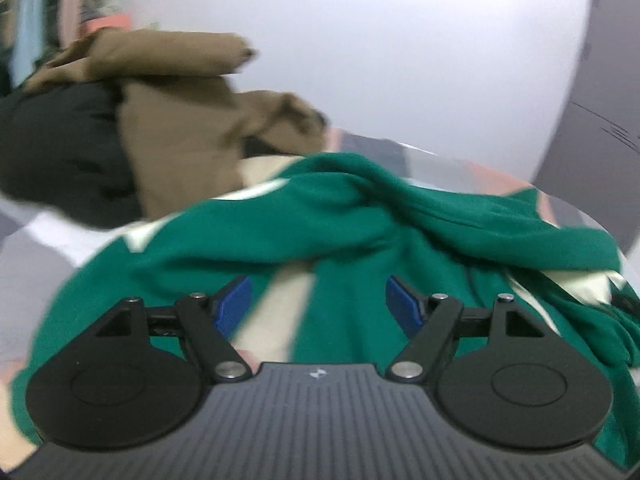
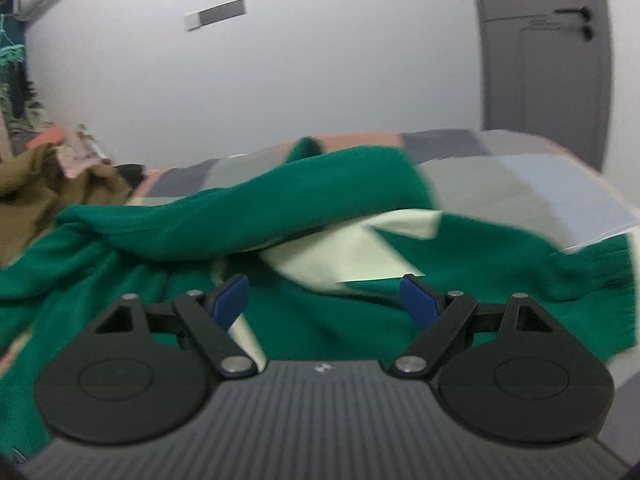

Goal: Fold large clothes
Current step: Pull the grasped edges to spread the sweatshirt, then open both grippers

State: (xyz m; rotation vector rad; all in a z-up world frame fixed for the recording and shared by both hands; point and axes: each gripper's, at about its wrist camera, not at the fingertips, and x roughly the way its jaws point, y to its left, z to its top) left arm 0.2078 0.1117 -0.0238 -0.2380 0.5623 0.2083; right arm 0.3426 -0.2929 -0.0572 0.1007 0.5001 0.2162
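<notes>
A large green garment (image 1: 360, 216) with cream stripes lies rumpled on a bed, with a thick fold running across its middle. In the left wrist view my left gripper (image 1: 318, 304) stands open above the cloth, blue pads (image 1: 234, 306) wide apart and nothing between them. The right wrist view shows the same green garment (image 2: 248, 208) with a cream panel (image 2: 352, 252) showing under the fold. Over it my right gripper (image 2: 326, 302) is open too, its pads (image 2: 418, 304) clear of the fabric.
A brown garment (image 1: 180, 120) and a black one (image 1: 56, 148) are heaped at the left of the bed. The patchwork bedcover (image 2: 520, 184) lies bare to the right. A white wall and a grey door (image 2: 544, 52) stand behind.
</notes>
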